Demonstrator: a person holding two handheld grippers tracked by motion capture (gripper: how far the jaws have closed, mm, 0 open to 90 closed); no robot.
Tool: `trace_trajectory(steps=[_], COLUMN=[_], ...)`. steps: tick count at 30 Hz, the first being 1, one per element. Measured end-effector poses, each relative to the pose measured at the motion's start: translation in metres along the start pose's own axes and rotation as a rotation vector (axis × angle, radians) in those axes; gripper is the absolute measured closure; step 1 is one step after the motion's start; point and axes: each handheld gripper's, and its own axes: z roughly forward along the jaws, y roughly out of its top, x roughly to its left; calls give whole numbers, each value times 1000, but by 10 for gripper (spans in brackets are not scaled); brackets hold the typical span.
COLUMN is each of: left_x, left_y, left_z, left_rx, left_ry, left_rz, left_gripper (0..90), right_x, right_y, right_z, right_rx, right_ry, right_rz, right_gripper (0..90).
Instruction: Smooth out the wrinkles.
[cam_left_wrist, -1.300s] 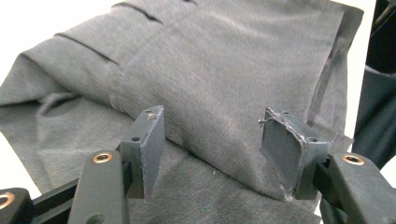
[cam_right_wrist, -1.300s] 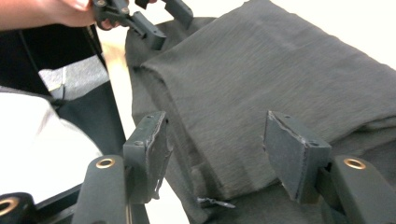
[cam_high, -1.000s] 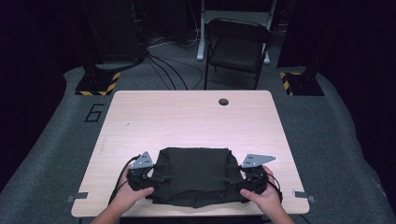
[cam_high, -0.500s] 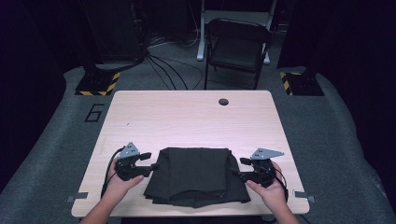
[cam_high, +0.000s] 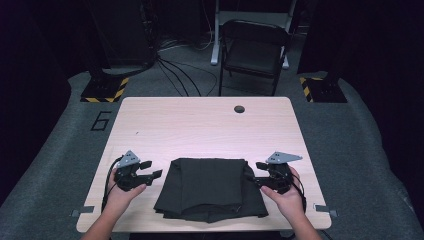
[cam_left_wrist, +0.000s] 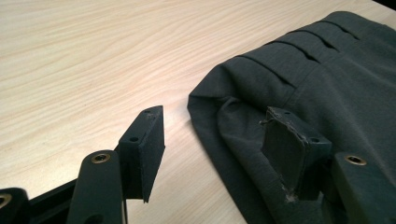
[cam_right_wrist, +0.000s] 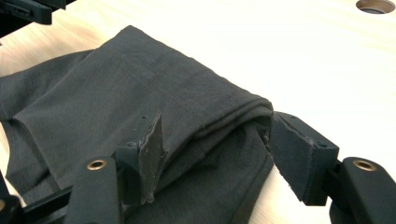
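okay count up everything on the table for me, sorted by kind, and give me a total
Dark folded cloth: 1
Handheld claws: 2, the left claw and the right claw, both open at the cloth's sides
Total on the table: 3

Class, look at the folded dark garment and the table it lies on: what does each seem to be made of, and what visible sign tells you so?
Folded dark garment: soft matte fabric, probably a fine knit; it drapes, creases and shows stitched seams. Table: pale wood-grain top, smooth with a slight sheen, possibly laminate rather than solid wood; the streaked grain shows clearly.
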Motion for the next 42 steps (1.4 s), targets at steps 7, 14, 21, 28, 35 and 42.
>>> trace_trajectory(steps=[7, 14, 21, 28, 35, 42], left_x=[10, 13, 12, 11, 14, 19], left_y=[-5, -7, -12, -13, -14, -13], left_z=[4, 10, 22, 30, 37, 43], left_rx=[30, 63, 90, 123, 132, 135], left_ry=[32, 65, 72, 78, 70, 73], left_rz=[-25, 21, 18, 45, 4, -30], left_gripper=[379, 378, 379, 378, 377, 368], right_x=[-3, -23, -37, -42, -44, -44], right_y=[-9, -26, -41, -46, -50, -53], right_z=[13, 9, 10, 11, 10, 5], right_rx=[4, -20, 42, 62, 53, 52], right_ry=[-74, -138, -177, -185, -212, -228], right_rz=[4, 31, 28, 53, 63, 73], right_gripper=[341, 359, 386, 391, 389, 386])
